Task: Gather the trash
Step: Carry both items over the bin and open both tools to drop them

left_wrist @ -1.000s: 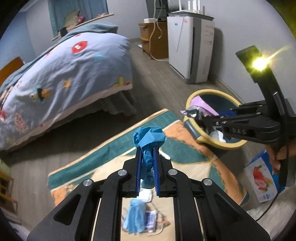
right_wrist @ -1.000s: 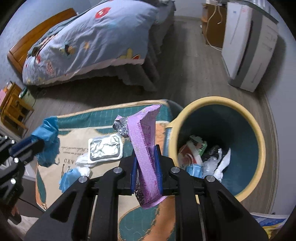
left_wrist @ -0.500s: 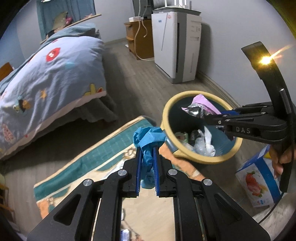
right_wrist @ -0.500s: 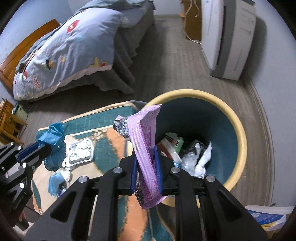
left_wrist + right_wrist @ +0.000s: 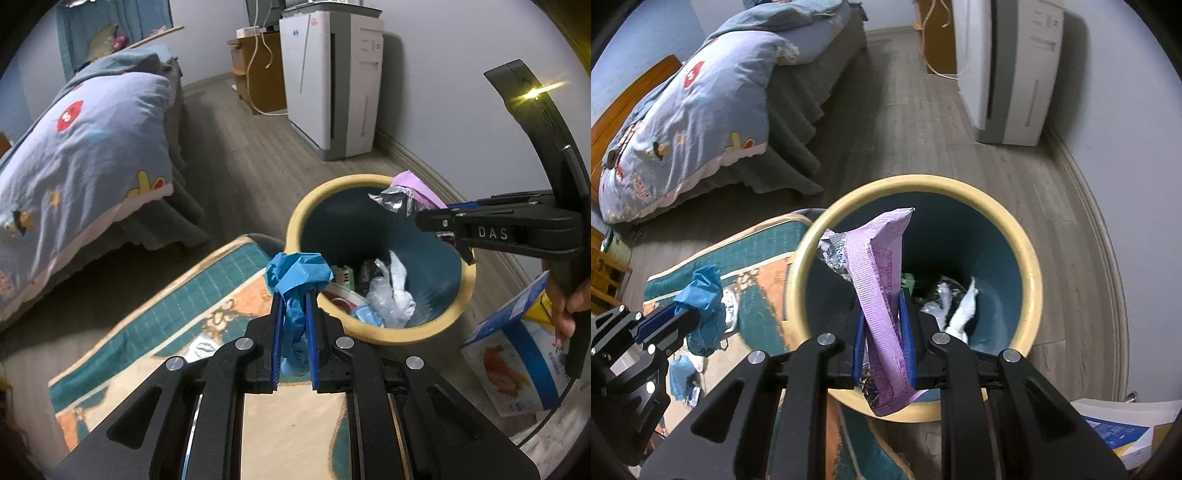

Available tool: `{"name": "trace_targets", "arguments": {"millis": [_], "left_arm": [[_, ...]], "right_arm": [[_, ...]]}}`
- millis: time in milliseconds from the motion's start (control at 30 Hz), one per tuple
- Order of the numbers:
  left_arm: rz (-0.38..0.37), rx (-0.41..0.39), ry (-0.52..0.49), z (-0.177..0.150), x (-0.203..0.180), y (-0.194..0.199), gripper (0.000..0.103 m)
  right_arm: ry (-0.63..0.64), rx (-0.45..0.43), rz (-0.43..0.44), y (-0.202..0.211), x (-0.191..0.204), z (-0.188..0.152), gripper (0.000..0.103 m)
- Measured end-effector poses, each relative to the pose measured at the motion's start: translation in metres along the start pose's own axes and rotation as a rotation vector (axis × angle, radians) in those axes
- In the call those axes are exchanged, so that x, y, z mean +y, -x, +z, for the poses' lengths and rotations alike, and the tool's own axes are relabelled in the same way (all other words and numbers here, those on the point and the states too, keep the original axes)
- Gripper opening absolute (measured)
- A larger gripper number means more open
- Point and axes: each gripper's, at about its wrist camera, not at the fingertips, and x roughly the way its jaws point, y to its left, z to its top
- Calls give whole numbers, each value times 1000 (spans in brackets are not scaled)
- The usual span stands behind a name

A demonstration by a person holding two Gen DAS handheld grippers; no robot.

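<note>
Right gripper (image 5: 884, 332) is clamped on a purple wrapper (image 5: 882, 280), held upright over the near rim of the bin (image 5: 1030, 266). The placement reads as a drop setup: once the pads are released, the wrapper should fall inside, though its lower end hangs at the near rim and could catch there. The silver inner lining of the wrapper is seen at its top left.

Left gripper (image 5: 294, 325) is clenched on a crumpled blue glove (image 5: 297, 275), kept just left of the bin over the rug (image 5: 207, 291), probably queued behind the right one so the two tools are not crowded over the opening.

More trash is left on the rug: a foil piece and a blue scrap (image 5: 679, 373) are seen left of the bin in the right wrist view.

Hidden or unclear:
- Bin contents (image 5: 388, 295) are partly made out only: white plastic, something green, something red and white.
- The lower part of the glove is covered by the left gripper body.
- The box (image 5: 513, 362) right of the bin is cut off; its print can't be read.
- Only fingertips of the hand (image 5: 565, 306) on the right gripper are shown.
</note>
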Motion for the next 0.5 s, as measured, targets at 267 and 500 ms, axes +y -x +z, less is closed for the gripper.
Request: {"name": "trace_targets", "arguments": {"millis": [267,500], "left_arm": [[-34,10,-14,0,-16,-16,12],[-58,10,-53,-1,-36,-27,13]], "right_arm": [[-48,33,-33,-11,-20,-3,16],[-74,39,-34,-14,-25,-5,16]]}}
